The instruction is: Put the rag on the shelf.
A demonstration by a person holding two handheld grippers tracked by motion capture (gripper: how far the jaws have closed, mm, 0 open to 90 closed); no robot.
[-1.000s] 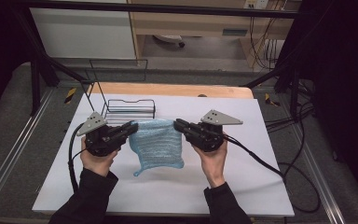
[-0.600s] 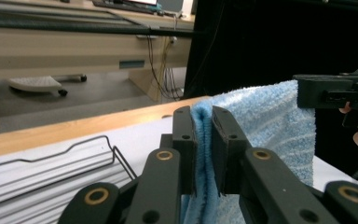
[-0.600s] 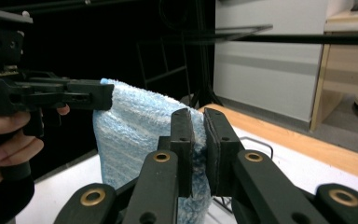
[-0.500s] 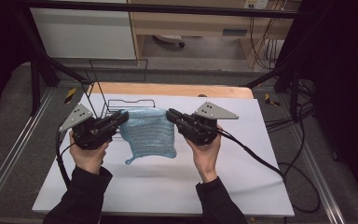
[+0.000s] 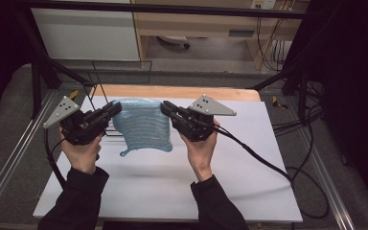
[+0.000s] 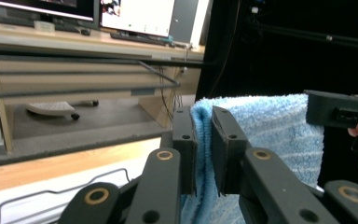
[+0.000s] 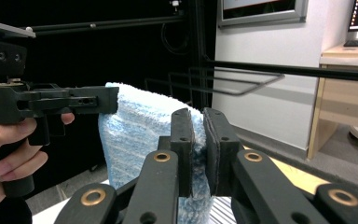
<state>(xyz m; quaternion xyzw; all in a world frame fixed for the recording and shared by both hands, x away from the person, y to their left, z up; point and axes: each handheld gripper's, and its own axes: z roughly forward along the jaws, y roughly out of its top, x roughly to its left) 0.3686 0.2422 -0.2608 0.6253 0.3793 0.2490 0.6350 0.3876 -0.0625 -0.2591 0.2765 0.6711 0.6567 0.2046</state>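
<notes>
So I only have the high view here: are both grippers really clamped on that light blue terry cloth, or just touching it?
Observer: The left gripper has a top corner of the light blue terry cloth pinched between its pads.
Operator: And the other one?
Observer: The right gripper pinches the opposite corner the same way.
Operator: Anything behind the cloth?
Observer: From the right gripper view, a black wire rack stands beyond it, apart from the cloth.
</notes>
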